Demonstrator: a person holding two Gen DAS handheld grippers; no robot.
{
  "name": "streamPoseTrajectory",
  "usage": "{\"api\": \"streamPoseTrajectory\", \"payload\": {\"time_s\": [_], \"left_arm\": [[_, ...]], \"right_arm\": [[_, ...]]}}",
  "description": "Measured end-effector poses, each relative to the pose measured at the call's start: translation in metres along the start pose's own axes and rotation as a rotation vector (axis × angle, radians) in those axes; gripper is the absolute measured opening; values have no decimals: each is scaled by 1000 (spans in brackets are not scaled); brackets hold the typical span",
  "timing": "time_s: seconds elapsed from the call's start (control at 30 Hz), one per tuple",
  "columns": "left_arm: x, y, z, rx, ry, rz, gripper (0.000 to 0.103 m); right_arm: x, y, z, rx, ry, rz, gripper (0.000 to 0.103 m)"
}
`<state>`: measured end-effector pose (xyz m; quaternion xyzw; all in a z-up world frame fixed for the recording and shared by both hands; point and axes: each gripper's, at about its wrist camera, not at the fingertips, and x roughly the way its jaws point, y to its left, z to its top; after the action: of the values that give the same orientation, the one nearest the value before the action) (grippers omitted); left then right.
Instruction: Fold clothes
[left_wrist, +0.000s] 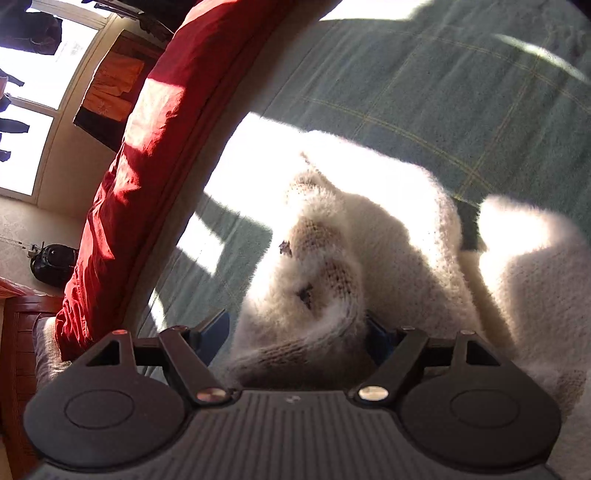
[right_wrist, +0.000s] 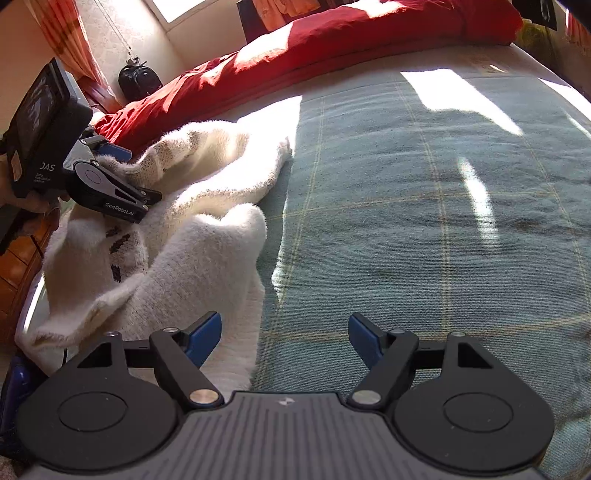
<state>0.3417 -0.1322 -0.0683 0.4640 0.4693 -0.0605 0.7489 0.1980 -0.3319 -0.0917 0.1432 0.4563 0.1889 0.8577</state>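
Note:
A fluffy cream knitted sweater (right_wrist: 192, 229) with dark marks lies crumpled on the left part of a green checked blanket (right_wrist: 424, 206). In the left wrist view the sweater (left_wrist: 332, 266) bulges between the blue fingers of my left gripper (left_wrist: 299, 332), which stand wide apart with the knit pressed between them. The left gripper also shows in the right wrist view (right_wrist: 122, 166), at the sweater's upper left edge. My right gripper (right_wrist: 284, 332) is open and empty, low over the sweater's near edge and the blanket.
A red duvet (right_wrist: 332, 48) lies bunched along the far side of the bed. A black bag (right_wrist: 138, 79) sits by the wall under the window. A wooden cabinet (left_wrist: 22, 354) stands beside the bed. Strong sun patches fall across the blanket.

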Motion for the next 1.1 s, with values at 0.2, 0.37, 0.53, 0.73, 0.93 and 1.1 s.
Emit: {"api": "streamPoseTrajectory", "payload": {"time_s": [0.2, 0.37, 0.53, 0.73, 0.93, 1.1], "left_arm": [[-9, 14, -1, -5, 26, -34, 16], [-17, 37, -12, -47, 6, 27, 7], [-21, 64, -34, -106, -1, 70, 7], [-13, 90, -75, -161, 21, 104, 7], [6, 119, -134, -256, 72, 102, 8], [29, 139, -188, -352, 125, 74, 9]], "right_arm": [[-2, -9, -2, 9, -5, -3, 79], [0, -10, 0, 17, -13, -2, 79], [3, -3, 4, 4, -17, -9, 79], [9, 11, 7, -18, -11, -23, 79], [20, 35, 12, -57, 7, -33, 79], [31, 65, 19, -108, 27, -36, 79]]}}
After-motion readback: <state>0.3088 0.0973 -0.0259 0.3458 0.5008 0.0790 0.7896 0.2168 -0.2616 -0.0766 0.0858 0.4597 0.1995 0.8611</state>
